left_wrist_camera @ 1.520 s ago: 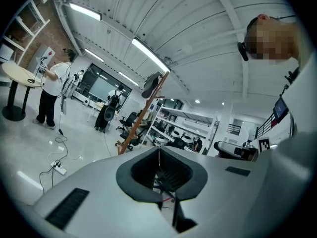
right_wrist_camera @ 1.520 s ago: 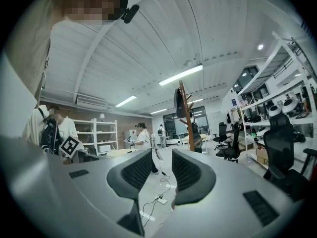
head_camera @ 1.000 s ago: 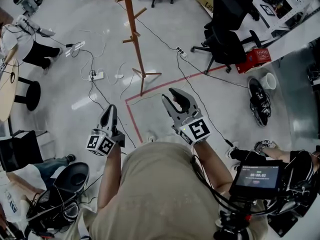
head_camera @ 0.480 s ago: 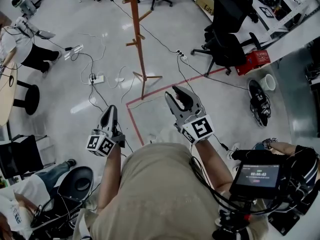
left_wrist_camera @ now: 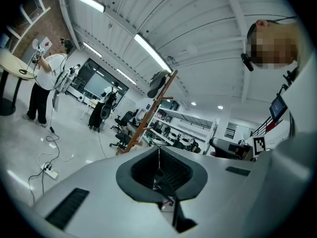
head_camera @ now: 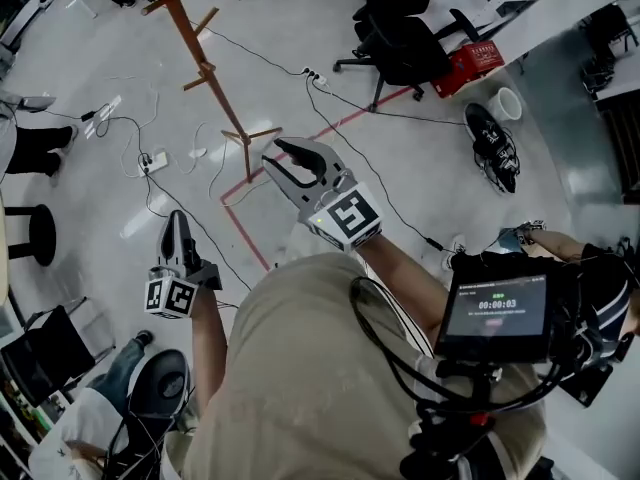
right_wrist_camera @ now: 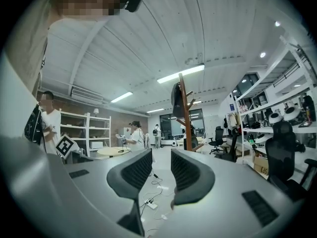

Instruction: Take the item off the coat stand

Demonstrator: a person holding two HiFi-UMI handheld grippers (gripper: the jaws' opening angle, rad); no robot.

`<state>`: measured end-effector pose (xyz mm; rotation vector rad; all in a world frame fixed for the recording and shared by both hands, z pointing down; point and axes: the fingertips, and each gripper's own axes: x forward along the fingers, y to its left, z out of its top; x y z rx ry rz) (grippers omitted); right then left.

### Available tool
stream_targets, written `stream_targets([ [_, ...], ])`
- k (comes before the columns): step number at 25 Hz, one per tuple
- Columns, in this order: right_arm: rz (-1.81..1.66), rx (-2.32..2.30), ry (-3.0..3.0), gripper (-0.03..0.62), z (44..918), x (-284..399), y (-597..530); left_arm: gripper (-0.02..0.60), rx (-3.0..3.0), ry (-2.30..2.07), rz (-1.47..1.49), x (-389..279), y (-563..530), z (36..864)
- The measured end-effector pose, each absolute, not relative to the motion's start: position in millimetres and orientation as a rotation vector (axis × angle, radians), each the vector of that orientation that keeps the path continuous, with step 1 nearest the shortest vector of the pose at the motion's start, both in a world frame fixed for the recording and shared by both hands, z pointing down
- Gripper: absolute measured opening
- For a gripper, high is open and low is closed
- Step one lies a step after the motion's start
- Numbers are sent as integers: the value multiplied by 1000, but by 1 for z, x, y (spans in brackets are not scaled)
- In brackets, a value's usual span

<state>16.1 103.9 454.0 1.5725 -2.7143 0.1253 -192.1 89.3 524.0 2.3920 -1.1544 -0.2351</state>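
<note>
The wooden coat stand (head_camera: 203,66) rises from the floor at the head view's upper left; its top is out of that frame. Both gripper views show a dark item (right_wrist_camera: 177,99) hanging near the top of the stand (right_wrist_camera: 185,114), seen also as a dark item (left_wrist_camera: 158,83) on the leaning stand (left_wrist_camera: 147,117). My right gripper (head_camera: 284,158) is held out toward the stand's foot, open and empty (right_wrist_camera: 161,170). My left gripper (head_camera: 177,220) hangs lower and to the left, its jaws shut with nothing between them (left_wrist_camera: 159,162). Both are well short of the stand.
Cables and a power strip (head_camera: 152,161) lie on the floor around the stand's foot. Red tape (head_camera: 245,226) marks a line. Black office chairs (head_camera: 398,40), a red crate (head_camera: 466,66), a white cup (head_camera: 508,103) and shoes (head_camera: 495,146) are at right. A person (left_wrist_camera: 43,90) stands at left.
My right gripper has lifted and swung left toward the stand's foot. The left gripper has drifted left and lower. The head view has turned, so the stand sits further left.
</note>
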Motion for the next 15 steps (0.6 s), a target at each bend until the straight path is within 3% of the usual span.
stream_targets([
  [15, 55, 1448, -2801, 112, 443, 68, 53, 20, 2406, -1182, -307, -111, 36, 515],
])
